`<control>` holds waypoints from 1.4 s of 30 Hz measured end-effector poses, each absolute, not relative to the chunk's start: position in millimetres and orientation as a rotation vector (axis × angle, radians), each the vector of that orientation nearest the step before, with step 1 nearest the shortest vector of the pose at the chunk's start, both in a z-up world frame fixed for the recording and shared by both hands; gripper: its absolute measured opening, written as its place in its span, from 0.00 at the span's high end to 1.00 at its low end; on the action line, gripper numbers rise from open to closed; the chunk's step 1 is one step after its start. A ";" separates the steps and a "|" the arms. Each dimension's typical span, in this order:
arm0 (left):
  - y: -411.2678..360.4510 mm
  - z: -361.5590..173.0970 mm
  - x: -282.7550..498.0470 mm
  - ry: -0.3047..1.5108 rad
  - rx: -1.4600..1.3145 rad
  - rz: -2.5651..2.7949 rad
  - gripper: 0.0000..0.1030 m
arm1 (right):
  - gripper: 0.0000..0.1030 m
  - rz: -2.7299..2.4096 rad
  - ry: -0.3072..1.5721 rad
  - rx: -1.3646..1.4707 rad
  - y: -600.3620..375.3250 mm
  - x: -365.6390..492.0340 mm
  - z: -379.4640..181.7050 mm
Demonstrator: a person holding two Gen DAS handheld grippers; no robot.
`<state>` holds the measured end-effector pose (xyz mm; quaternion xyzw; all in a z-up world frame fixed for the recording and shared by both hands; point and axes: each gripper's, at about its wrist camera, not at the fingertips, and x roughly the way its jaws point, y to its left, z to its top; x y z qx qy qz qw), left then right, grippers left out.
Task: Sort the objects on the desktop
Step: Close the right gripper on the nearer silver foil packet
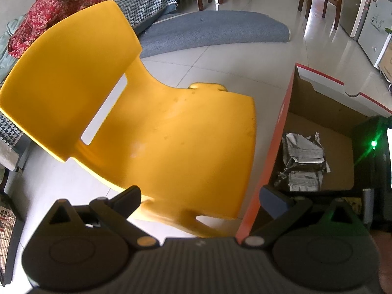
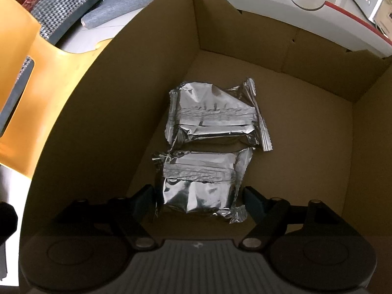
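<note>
In the left wrist view, a heap of red patterned cloth (image 1: pixel 36 22) lies at ten o'clock on a houndstooth-covered sofa (image 1: pixel 144 2). A glossy yellow moulded plastic chair (image 1: pixel 171 134) fills the middle, standing on pale floor tiles, with a grey-blue half-round rug (image 1: pixel 215 28) behind it at twelve o'clock. The left gripper (image 1: pixel 199 196) hangs above the chair seat, its jaws spread wide with nothing between them. At three o'clock stands an open brown cardboard box with a red outer face (image 1: pixel 263 178), just beside the chair's edge.

In the right wrist view, the chair shows at nine o'clock, outside the box wall (image 2: pixel 98 122). On the box floor lie two crinkled silver foil packets, touching end to end: the farther foil packet (image 2: pixel 215 115) at the centre, and the nearer foil packet (image 2: pixel 203 181) toward six o'clock. The right gripper (image 2: pixel 199 197) points steeply down into the box with its dark fingers on either side of the nearer packet. The jaws are about half open; small gaps show at both sides, so the pads do not appear to press on it.
</note>
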<state>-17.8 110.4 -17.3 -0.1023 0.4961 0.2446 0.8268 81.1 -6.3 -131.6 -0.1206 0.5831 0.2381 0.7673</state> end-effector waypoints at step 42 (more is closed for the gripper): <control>110.7 -14.9 -18.3 1.047 -0.226 0.546 0.00 | 0.22 0.515 1.297 -0.262 -3.1 85.8 -130.2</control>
